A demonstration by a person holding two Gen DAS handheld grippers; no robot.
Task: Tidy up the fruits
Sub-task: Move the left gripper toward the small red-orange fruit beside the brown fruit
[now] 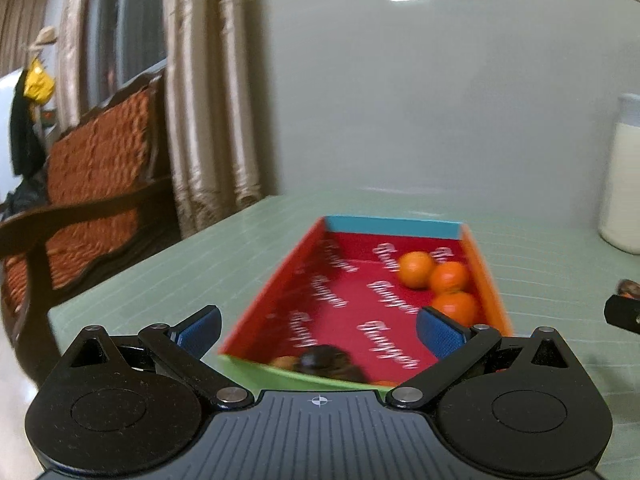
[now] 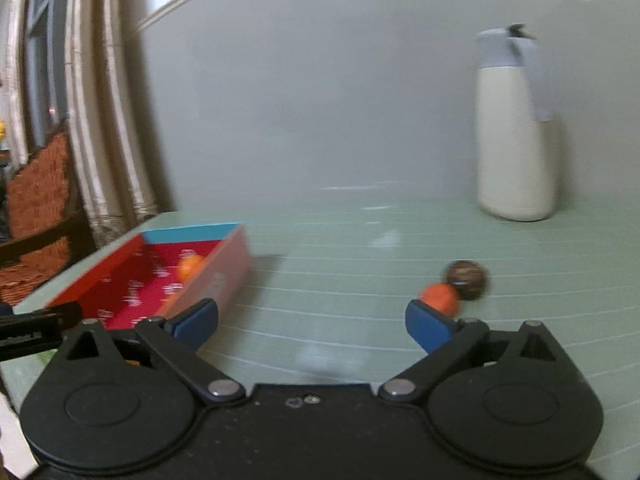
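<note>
A shallow red box [image 1: 360,308] with a blue far wall lies on the green table [image 1: 200,264]. Three oranges [image 1: 448,280] sit at its right side, and dark fruit [image 1: 328,362] lies at its near end. My left gripper [image 1: 320,334] is open and empty just above the box's near end. In the right wrist view the box [image 2: 160,276] is at the left, with one orange [image 2: 191,266] showing. A loose orange [image 2: 439,298] and a dark brown fruit [image 2: 467,279] lie on the table by my right gripper [image 2: 312,326], which is open and empty.
A cream flask with a grey lid [image 2: 516,136] stands at the back right of the table, against the wall. A wooden chair with orange cushions [image 1: 88,184] and curtains [image 1: 208,92] are off the table's left edge.
</note>
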